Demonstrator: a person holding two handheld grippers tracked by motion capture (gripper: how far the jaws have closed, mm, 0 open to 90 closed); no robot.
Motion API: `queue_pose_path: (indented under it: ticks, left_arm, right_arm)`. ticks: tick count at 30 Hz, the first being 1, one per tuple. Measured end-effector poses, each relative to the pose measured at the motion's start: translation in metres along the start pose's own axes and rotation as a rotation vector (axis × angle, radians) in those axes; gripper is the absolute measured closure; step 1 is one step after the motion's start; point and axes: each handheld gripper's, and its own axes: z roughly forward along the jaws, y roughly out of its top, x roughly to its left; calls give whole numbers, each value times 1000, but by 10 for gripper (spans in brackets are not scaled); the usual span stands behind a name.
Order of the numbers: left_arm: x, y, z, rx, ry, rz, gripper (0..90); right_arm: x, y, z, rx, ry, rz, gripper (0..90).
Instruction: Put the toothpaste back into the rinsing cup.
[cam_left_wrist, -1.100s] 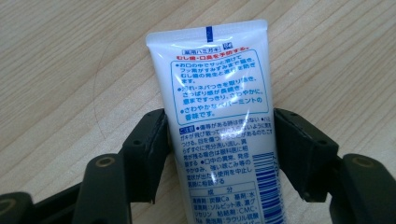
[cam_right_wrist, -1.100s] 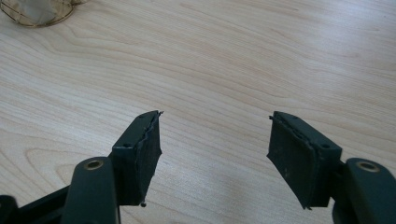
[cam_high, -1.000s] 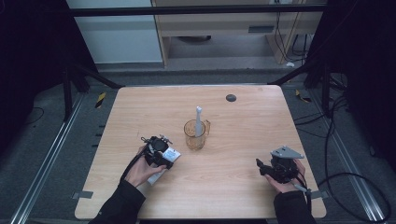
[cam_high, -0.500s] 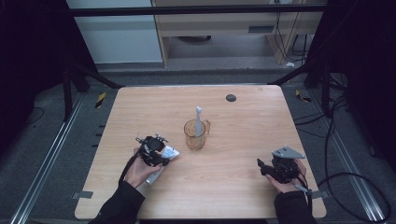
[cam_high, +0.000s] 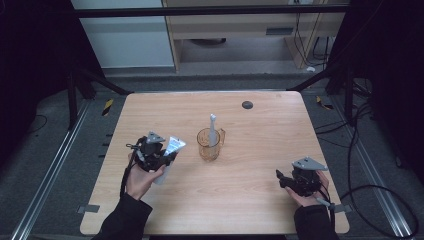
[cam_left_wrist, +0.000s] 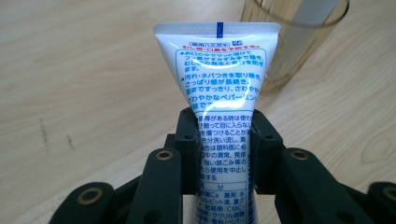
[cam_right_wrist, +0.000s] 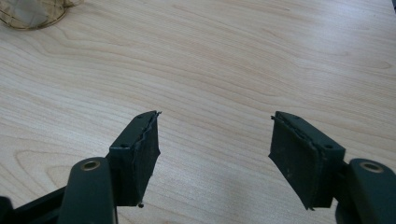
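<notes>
**Left gripper pinches a toothpaste tube beside the cup**

Left gripper (cam_high: 159, 155) sits over the near-left part of the table (cam_high: 260, 200) in the high view, and its jaws have just been closing, with the toothpaste tube (cam_high: 172, 149) between them. In the left gripper view the black pads press on both sides of the tube (cam_left_wrist: 219, 84), whose flat crimped end points away from the camera, toward the cup.

By size, the wooden table comes first, pale and grained, bearing everything else. Next are the person's two forearms in dark sleeves, entering from the bottom edge of the high view. The right gripper (cam_high: 292, 181) rests near the table's near-right corner, well apart from the other things; its jaws stand spread with bare wood between them in the right gripper view (cam_right_wrist: 215, 154).

Near the table's middle stands a clear amber cup (cam_high: 210, 145), just beside the tube's far end, with a white toothbrush (cam_high: 212, 125) upright inside it. Smallest is a dark round disc (cam_high: 247, 104) toward the far edge of the table.
</notes>
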Motion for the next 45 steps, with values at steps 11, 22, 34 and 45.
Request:
queue_pose_path:
  ticks: [11, 22, 34, 45]
  left_arm:
    - [6, 20, -3, -125, 50, 1, 689]
    - [-6, 55, -1, -284, 35, -16, 689]
    - [-19, 76, 11, -406, 22, -21, 690]
    - [-21, 89, 21, -502, -6, -55, 690]
  right_arm:
    - [0, 0, 1, -15, -8, 9, 300]
    - [0, -1, 2, -16, 0, 19, 292]
    - [-2, -1, 2, -29, -17, 33, 259]
    - [-1, -2, 4, -25, -17, 30, 257]
